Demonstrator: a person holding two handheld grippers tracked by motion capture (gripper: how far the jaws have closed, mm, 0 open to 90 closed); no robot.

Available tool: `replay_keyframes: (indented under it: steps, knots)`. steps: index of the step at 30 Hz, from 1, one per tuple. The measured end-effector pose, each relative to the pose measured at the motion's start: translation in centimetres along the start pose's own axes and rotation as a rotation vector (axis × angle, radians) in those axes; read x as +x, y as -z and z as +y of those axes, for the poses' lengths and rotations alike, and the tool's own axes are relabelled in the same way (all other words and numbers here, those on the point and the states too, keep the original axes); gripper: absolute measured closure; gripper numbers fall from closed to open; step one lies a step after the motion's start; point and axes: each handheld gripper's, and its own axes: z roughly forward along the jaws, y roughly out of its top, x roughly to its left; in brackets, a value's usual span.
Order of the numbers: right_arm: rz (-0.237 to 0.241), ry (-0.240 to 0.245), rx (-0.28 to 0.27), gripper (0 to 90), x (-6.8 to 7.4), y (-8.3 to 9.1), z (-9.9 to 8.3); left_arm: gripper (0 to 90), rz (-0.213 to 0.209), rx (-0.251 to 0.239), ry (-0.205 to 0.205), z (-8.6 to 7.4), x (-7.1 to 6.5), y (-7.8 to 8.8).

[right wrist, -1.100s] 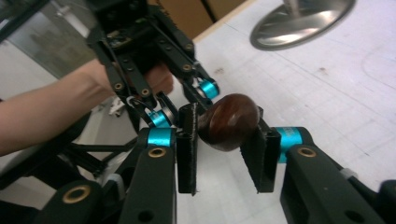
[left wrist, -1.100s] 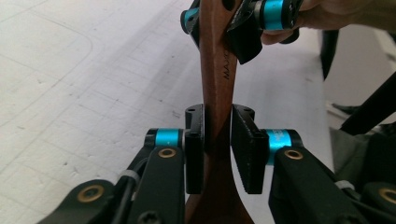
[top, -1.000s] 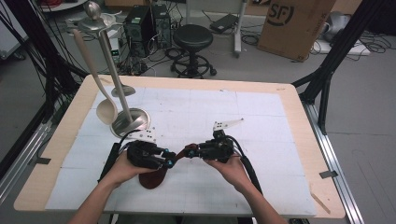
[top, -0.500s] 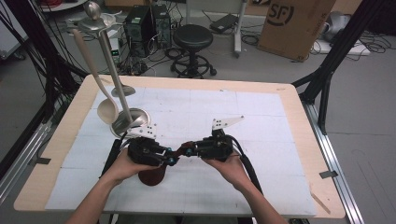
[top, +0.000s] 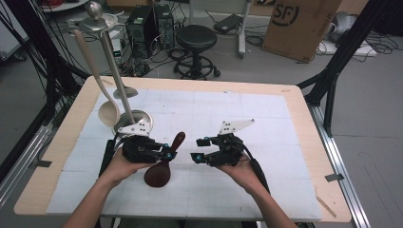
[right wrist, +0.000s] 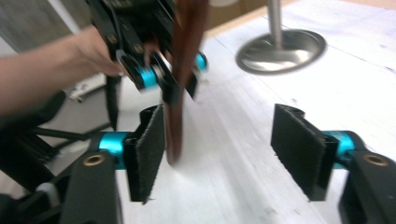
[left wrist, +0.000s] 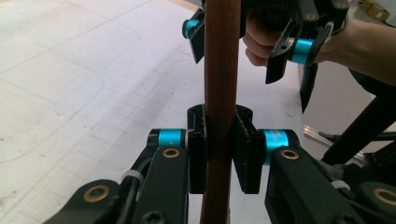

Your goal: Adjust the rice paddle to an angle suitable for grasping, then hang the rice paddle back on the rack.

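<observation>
1. Since the earlier frame, the right gripper (top: 198, 148) has let go of the brown wooden spoon (top: 164, 164): its jaws have just been opening and now stand spread, with the handle end just beside the left-hand pad (right wrist: 148, 151) in the right gripper view, blurred.
2. Meanwhile the left gripper (top: 167, 151) has been closing its jaws, and they now pinch the spoon's handle (left wrist: 220, 93) between both pads in the left gripper view.
3. Seen from the high view, the spoon sits near the middle of the desk (top: 285, 95), toward 6 o'clock; its dark bowl points to 7 o'clock and its handle tip to 1 o'clock.
4. Both grippers face each other across the spoon handle, the left one at 9 o'clock of it and the right one at 3 o'clock, a small gap between them.
5. At 10 o'clock of the left gripper, a metal stand (top: 135, 121) rests on the desk, with a pale ladle (top: 107, 111) and a steel ladle (top: 124, 90) leaning beside its pole.
6. A person's left hand (top: 121, 164) and right hand (top: 237, 168) come in from 6 o'clock.
</observation>
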Motion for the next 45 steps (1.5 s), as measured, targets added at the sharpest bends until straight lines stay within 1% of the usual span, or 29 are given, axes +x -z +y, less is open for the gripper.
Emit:
replay_keyframes:
  steps: [1, 4, 7, 9, 12, 13, 14, 17, 19, 22, 26, 27, 31, 34, 36, 39, 45]
  knots:
    - [-0.011, 0.002, 0.006, 30.0, -0.1, 0.2, -0.1, 77.5, 0.004, -0.003, 0.000, 0.0, 0.0, 0.2]
    - [-0.065, 0.001, 0.024, 24.2, -0.4, 0.7, -0.4, 77.5, 0.021, -0.009, 0.004, 0.0, 0.3, 0.7]
    - [-0.095, -0.001, 0.036, 22.6, -0.7, 1.2, -0.7, 77.6, 0.031, -0.012, -0.001, 0.1, 0.4, 1.1]
    - [-0.114, 0.006, 0.034, 20.8, -0.8, 1.5, -0.9, 77.6, 0.039, -0.016, -0.003, 0.2, 0.5, 1.4]
    - [-0.161, 0.012, 0.030, 16.7, -1.0, 2.1, -1.2, 77.6, 0.052, -0.031, -0.006, 0.5, 0.7, 2.0]
    - [-0.182, 0.013, 0.037, 15.1, -1.0, 2.3, -1.3, 77.7, 0.055, -0.033, -0.004, 0.5, 0.7, 2.2]
    - [-0.192, 0.019, 0.040, 15.0, -1.1, 2.4, -1.4, 77.7, 0.061, -0.039, -0.001, 0.6, 0.7, 2.4]
    - [-0.205, 0.017, 0.042, 15.0, -1.2, 3.0, -1.8, 77.7, 0.071, -0.047, -0.004, 0.7, 0.8, 2.9]
    - [-0.213, 0.018, 0.033, 15.0, -1.3, 3.5, -2.0, 77.7, 0.076, -0.045, -0.004, 0.8, 0.9, 3.2]
    - [-0.236, 0.017, 0.033, 15.0, -1.5, 4.1, -2.3, 77.7, 0.088, -0.047, -0.009, 0.9, 1.0, 3.7]
    - [-0.256, 0.013, 0.033, 15.0, -1.6, 4.8, -2.5, 77.7, 0.104, -0.063, -0.002, 1.0, 1.2, 4.4]
    - [-0.262, 0.019, 0.031, 14.9, -1.6, 5.0, -2.6, 77.7, 0.105, -0.066, -0.002, 1.0, 1.2, 4.5]
    - [-0.277, 0.015, 0.035, 14.3, -1.8, 5.6, -2.9, 77.7, 0.117, -0.075, -0.003, 1.0, 1.3, 5.1]
    - [-0.287, 0.011, 0.033, 13.3, -1.8, 6.0, -3.1, 77.7, 0.119, -0.080, -0.005, 1.1, 1.4, 5.5]
    - [-0.292, 0.008, 0.041, 12.6, -1.9, 6.2, -3.3, 77.7, 0.122, -0.079, -0.005, 1.1, 1.4, 5.6]
    - [-0.298, 0.005, 0.040, 11.5, -2.0, 6.4, -3.4, 77.7, 0.130, -0.092, -0.001, 1.3, 1.6, 6.0]
    - [-0.314, 0.001, 0.036, 10.7, -2.1, 6.7, -4.0, 77.7, 0.140, -0.111, -0.007, 1.7, 1.6, 7.0]
